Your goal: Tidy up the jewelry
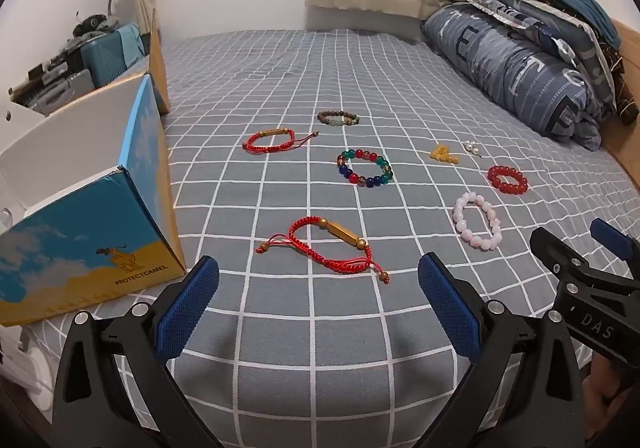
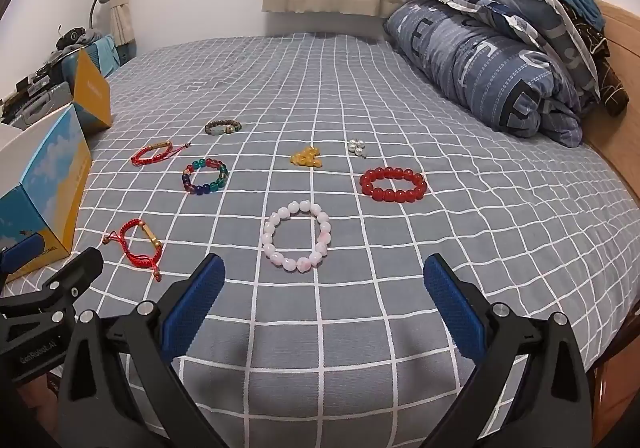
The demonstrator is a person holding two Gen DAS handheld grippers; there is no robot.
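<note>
Several bracelets lie spread on a grey checked bedsheet [image 1: 320,348]. Nearest my left gripper [image 1: 318,276] is a red cord bracelet with a gold tube [image 1: 332,244]. Its jaws stand open and empty, just short of that bracelet. A pink bead bracelet [image 2: 297,238] lies just beyond my right gripper [image 2: 324,274], also open and empty. Farther off are a red bead bracelet [image 2: 393,183], a multicoloured bead bracelet [image 2: 206,176], a second red cord bracelet [image 2: 154,152], a brown bead bracelet [image 2: 223,127], yellow beads [image 2: 306,158] and silver beads [image 2: 357,146].
An open blue and yellow cardboard box [image 1: 92,216] stands at the left edge of the bed. Rolled bedding and pillows [image 2: 500,60] are piled at the back right against a wooden headboard [image 2: 616,88]. Curtains hang behind. Clutter and a lamp fill the far left.
</note>
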